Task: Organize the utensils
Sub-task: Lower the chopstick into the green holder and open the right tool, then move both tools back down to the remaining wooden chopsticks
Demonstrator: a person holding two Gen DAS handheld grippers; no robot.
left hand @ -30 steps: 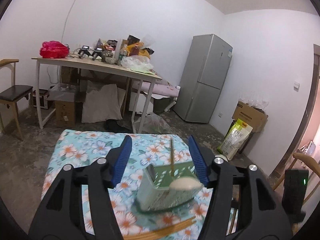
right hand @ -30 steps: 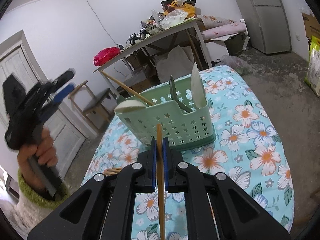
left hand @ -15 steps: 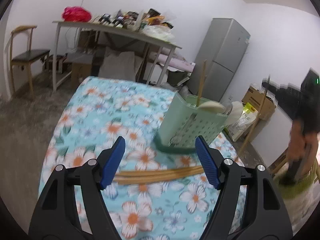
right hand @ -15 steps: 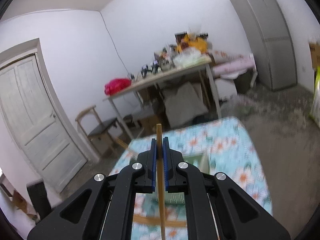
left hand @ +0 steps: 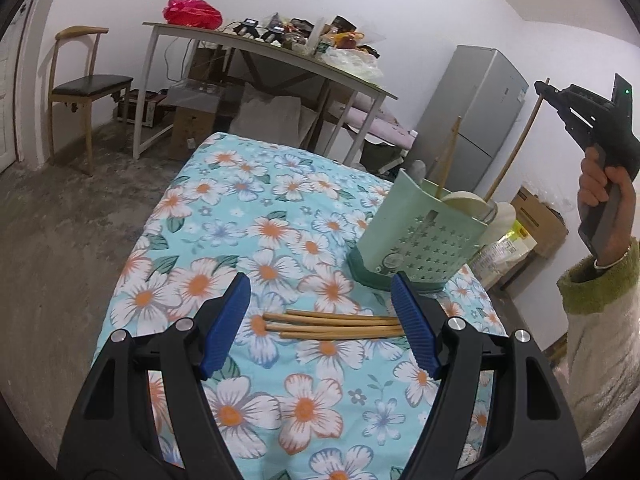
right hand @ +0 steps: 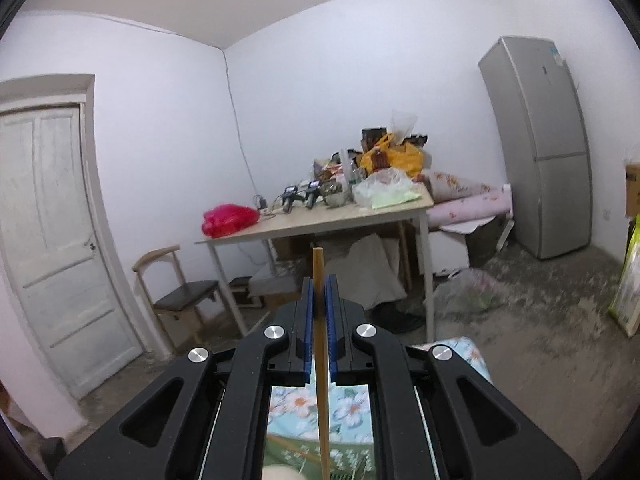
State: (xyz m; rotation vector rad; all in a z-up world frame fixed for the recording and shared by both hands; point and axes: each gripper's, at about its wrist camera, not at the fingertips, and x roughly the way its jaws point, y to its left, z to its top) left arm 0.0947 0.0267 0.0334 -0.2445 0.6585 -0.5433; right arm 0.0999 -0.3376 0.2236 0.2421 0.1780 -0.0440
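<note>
A green star-holed utensil holder point(left hand: 420, 236) stands on the floral tablecloth point(left hand: 248, 224), holding a chopstick and a white spoon point(left hand: 464, 202). Several wooden chopsticks point(left hand: 340, 325) lie flat in front of it, between my left gripper's point(left hand: 320, 312) open blue pads. My right gripper point(right hand: 319, 298) is shut on one chopstick point(right hand: 320, 344), held upright above the holder point(right hand: 304, 456). In the left wrist view the right gripper point(left hand: 540, 88) is high at the right, its chopstick point(left hand: 512, 148) slanting down into the holder.
A cluttered white desk point(left hand: 280, 52) with a red bag point(left hand: 192, 12), a wooden chair point(left hand: 84, 84), a grey fridge point(left hand: 476, 112) and cardboard boxes point(left hand: 540, 220) stand behind. A white door point(right hand: 52, 240) is at the left. The table's edges drop to a concrete floor.
My left gripper has pulled back and lowered over the loose chopsticks. My right gripper has lifted its chopstick up and tilted it upright above the holder.
</note>
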